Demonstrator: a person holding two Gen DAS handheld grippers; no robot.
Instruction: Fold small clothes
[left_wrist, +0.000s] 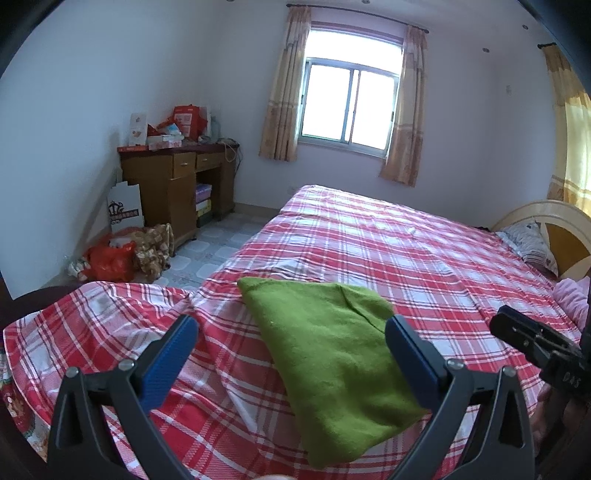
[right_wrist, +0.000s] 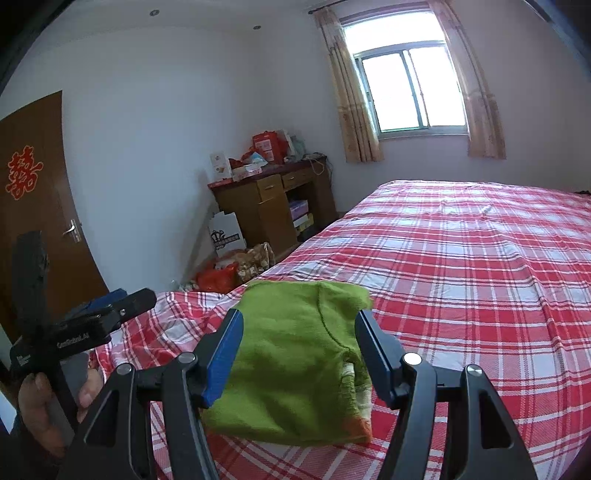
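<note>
A large bed (left_wrist: 424, 258) covered in a red and white plaid sheet fills most of both views. Near its foot-end corner, on the side facing the cameras, lies a green garment (left_wrist: 332, 354), already folded into a compact, roughly rectangular bundle with an orange trim and a striped layer showing at one edge. The left gripper (left_wrist: 291, 350) hovers above the bundle with its jaws spread wide, holding nothing. The right gripper (right_wrist: 299, 350) also hovers over it, jaws apart and empty. The fold looks nearly complete. To finish well, judge whether the edges line up, then press lightly and evenly so the layers stay flat without shifting.
</note>
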